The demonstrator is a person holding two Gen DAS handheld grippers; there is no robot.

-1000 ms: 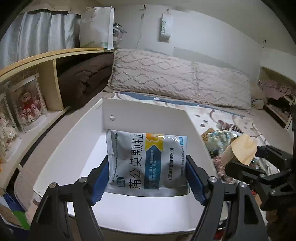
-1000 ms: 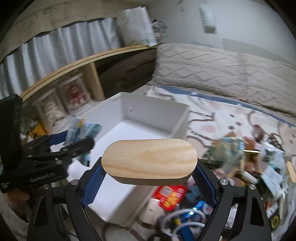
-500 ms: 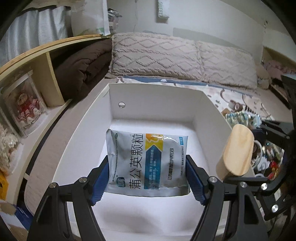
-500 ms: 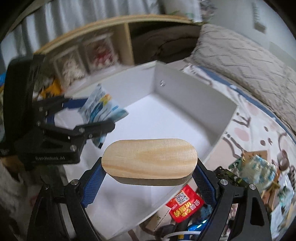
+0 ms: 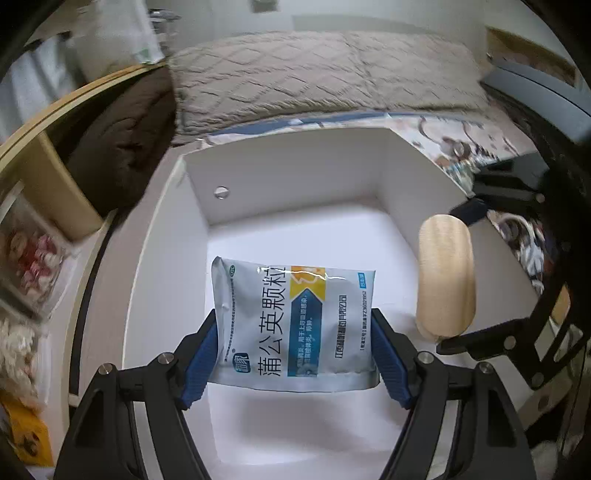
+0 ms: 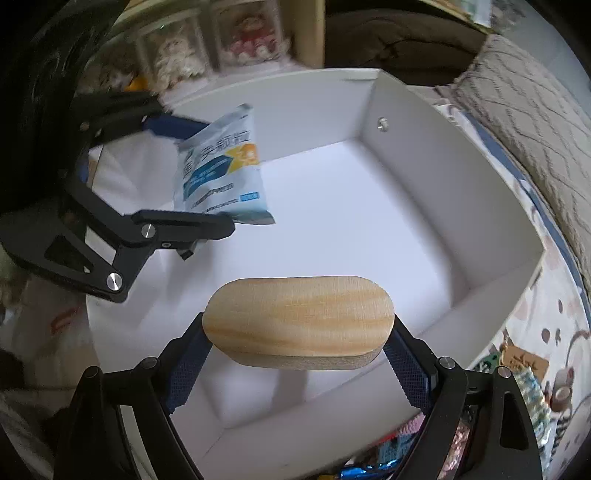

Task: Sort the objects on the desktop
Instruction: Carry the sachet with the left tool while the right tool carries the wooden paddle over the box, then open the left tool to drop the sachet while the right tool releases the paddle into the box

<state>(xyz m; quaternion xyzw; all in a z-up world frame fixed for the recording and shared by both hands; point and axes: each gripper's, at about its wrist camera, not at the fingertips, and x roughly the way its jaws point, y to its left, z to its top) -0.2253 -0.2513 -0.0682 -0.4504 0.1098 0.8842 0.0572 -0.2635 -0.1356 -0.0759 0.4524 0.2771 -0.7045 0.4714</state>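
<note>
Left gripper [image 5: 295, 354]: I have it closed on the medicine sachet [image 5: 295, 325], blue pads bearing on the pack's two side edges near its lower end.
Right gripper [image 6: 297, 363]: I have it clamped on the wooden block [image 6: 297, 321], one pad at each rounded end.
Sachet position: it hangs upright over the floor of the white box [image 5: 280, 177], towards the near left part; I judge it clear of the floor, not resting.
Block position: held level above the near right part of the box, just inside the near wall as far as I can judge.
Sachet handling: I expect it light, soft and glossy, so it may buckle or slip under a hard squeeze. The sealed side edges are the stiffest place to hold, which is where I have it.
Block handling: rigid, heavier, with dry grain that should grip well. Its curved ends could roll between the pads, so I'd hold squarely across its length.
Left view only: the sachet's printed face and both pads on it; the block shows end-on at the right.
Right view only: the gap beneath the sachet, the loose clutter [image 6: 524, 373] on the patterned bed outside the box's right wall, and the shelf dolls [image 6: 255, 35] beyond the far left.
</note>
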